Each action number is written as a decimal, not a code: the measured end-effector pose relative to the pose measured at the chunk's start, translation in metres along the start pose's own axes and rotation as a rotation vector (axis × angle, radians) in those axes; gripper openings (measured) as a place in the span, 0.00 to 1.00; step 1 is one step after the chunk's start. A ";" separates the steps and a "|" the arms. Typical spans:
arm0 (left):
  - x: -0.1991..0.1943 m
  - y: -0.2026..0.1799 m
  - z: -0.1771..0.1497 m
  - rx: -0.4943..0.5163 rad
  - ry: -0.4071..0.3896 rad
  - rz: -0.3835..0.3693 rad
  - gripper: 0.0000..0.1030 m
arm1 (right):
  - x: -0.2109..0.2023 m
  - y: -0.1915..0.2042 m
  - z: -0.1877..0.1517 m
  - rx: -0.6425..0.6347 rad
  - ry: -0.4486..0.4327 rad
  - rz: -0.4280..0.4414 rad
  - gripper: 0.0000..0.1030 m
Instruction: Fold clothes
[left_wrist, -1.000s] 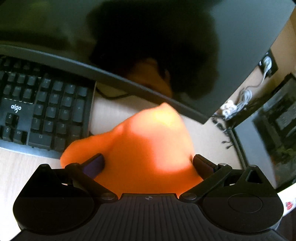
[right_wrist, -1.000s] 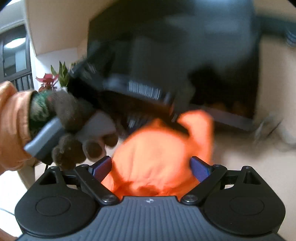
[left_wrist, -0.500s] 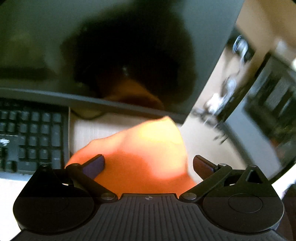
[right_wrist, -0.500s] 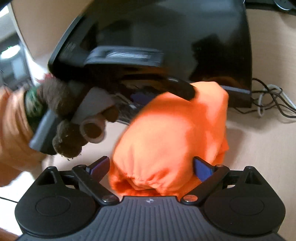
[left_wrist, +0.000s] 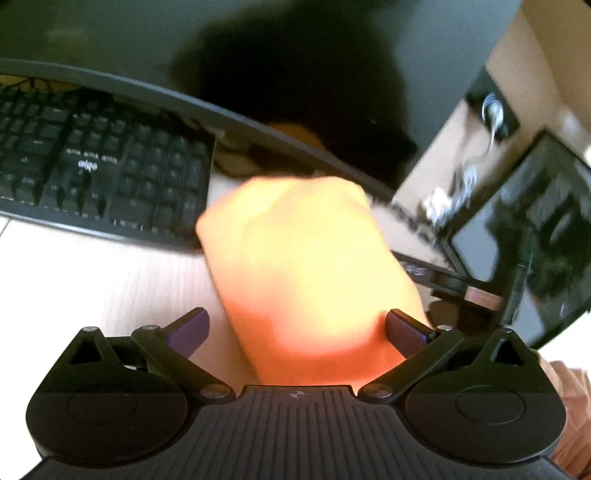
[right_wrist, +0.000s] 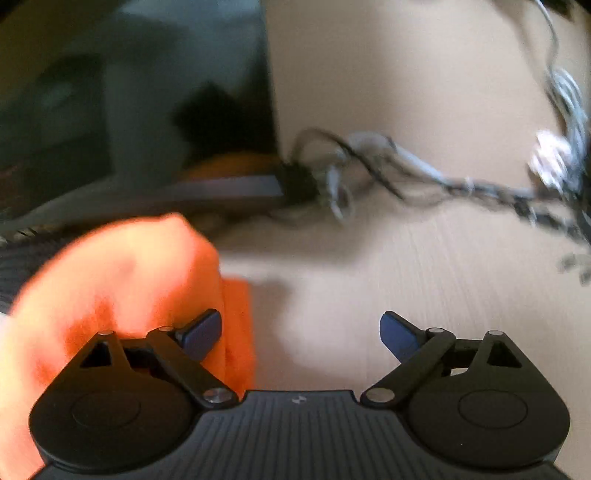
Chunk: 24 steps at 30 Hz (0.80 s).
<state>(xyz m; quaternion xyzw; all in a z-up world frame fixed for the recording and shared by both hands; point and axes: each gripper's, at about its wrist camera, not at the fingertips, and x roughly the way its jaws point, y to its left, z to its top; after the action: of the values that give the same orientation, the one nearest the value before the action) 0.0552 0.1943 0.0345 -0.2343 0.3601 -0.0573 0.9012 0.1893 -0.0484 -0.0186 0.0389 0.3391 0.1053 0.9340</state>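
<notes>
While both jaws gape wide, gripping nothing, the left gripper (left_wrist: 295, 326) straddles the bunched orange garment (left_wrist: 306, 266); the right gripper (right_wrist: 300, 330) sits beside it over the desk (right_wrist: 424, 266).

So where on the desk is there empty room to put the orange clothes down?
Bare pale wooden desktop lies in front of the right gripper, between the bunched orange cloth and the tangled cables. Another bare strip lies below the black keyboard. The back is crowded under the black monitor.
</notes>
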 end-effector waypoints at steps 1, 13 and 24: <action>0.001 0.000 -0.001 0.015 0.005 0.016 1.00 | -0.003 -0.006 -0.003 0.020 0.006 -0.020 0.91; 0.013 -0.026 -0.012 0.064 -0.026 0.179 1.00 | -0.057 0.027 0.053 -0.085 -0.144 0.104 0.91; 0.026 -0.031 -0.017 0.083 -0.001 0.168 1.00 | -0.047 0.030 0.009 -0.234 -0.061 -0.065 0.92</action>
<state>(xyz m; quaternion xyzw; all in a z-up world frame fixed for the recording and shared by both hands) 0.0650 0.1531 0.0226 -0.1658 0.3754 0.0039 0.9119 0.1545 -0.0294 0.0216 -0.0779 0.2968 0.1125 0.9451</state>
